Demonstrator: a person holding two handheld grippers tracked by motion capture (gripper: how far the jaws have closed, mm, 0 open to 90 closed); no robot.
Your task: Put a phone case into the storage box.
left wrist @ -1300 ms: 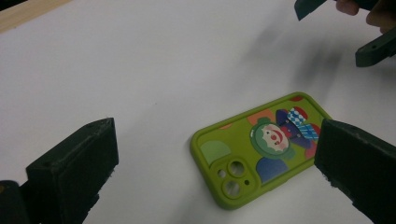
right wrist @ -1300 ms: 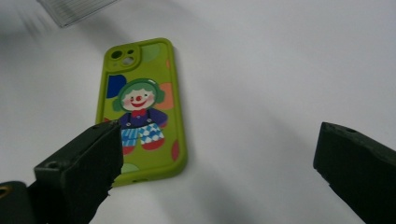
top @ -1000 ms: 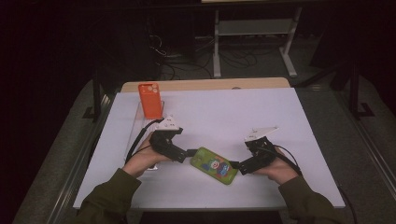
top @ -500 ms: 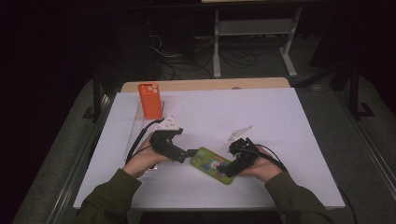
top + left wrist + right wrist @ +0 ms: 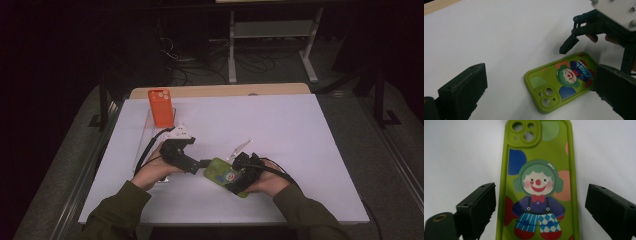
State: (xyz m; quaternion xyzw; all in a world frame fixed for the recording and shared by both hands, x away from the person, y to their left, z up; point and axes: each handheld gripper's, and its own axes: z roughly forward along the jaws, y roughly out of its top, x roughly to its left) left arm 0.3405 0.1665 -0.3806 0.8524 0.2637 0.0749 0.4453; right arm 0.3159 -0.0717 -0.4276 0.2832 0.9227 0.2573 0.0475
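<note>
My right tool [image 5: 537,220] straddles the green case [image 5: 539,182], bare white desk [image 5: 300,135] showing on both sides of it. My left tool [image 5: 200,164] blocks the case's camera end. The far right of the desk lies open; an orange case [image 5: 161,107] stands upright at the far left.

Clown phone case [image 5: 223,173] flat on table [image 5: 300,150], near edge; second phone case [image 5: 161,107] stands far left, well apart.

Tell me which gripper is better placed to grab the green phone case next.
Right. The right gripper straddles the green phone case, its jaws just closing, gaps both sides. The left gripper has one jaw at the case's edge, the other far off.
</note>
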